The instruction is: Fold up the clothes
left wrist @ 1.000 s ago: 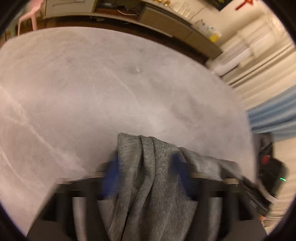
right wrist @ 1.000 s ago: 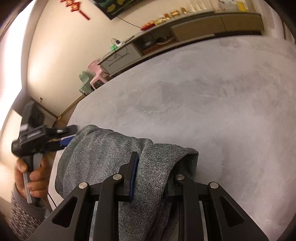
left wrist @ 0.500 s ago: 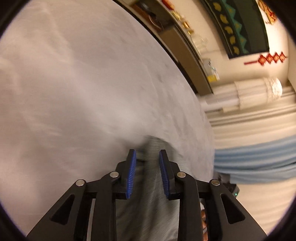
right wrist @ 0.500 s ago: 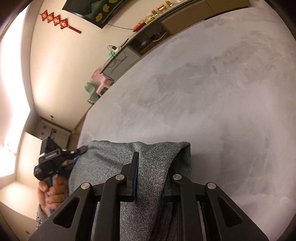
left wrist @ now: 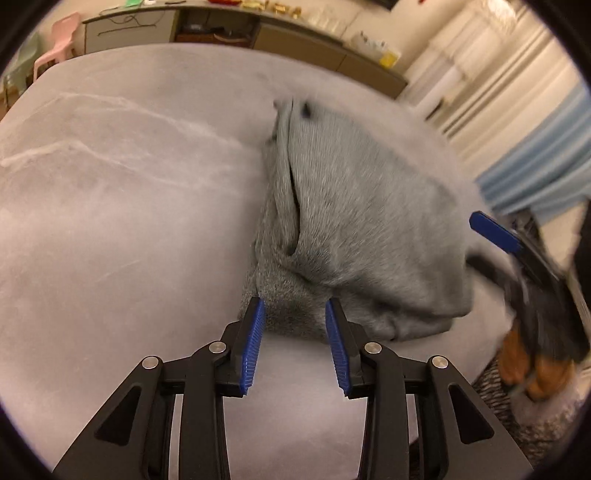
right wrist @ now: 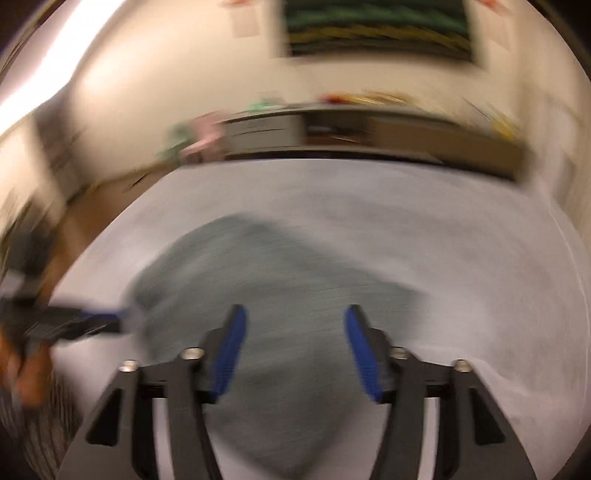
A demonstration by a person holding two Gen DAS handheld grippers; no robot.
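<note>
A grey knitted garment (left wrist: 369,221) lies folded in a thick bundle on the grey table (left wrist: 110,221). My left gripper (left wrist: 293,306) is at the bundle's near edge. Its jaws are opening, and the cloth's edge sits between the tips without the blue pads (left wrist: 255,343) pressing it. In the blurred right wrist view, my right gripper (right wrist: 295,314) hangs above the garment (right wrist: 277,280), jaws opening wide with nothing gripped. One blue pad (left wrist: 493,232) of the right gripper shows at the garment's right side. The left gripper (right wrist: 81,321) appears blurred at the left.
A low cabinet (left wrist: 295,33) runs along the far wall, with a pink chair (left wrist: 55,40) at its left end. Curtains (left wrist: 517,110) hang at the right. A person's hand (left wrist: 524,369) holds the right gripper near the table's right edge. A dark picture (right wrist: 376,29) hangs above.
Both grippers have let go of the grey garment, which now lies on the table. Both have pulled back from it, and the right one has rolled and opened wide.
</note>
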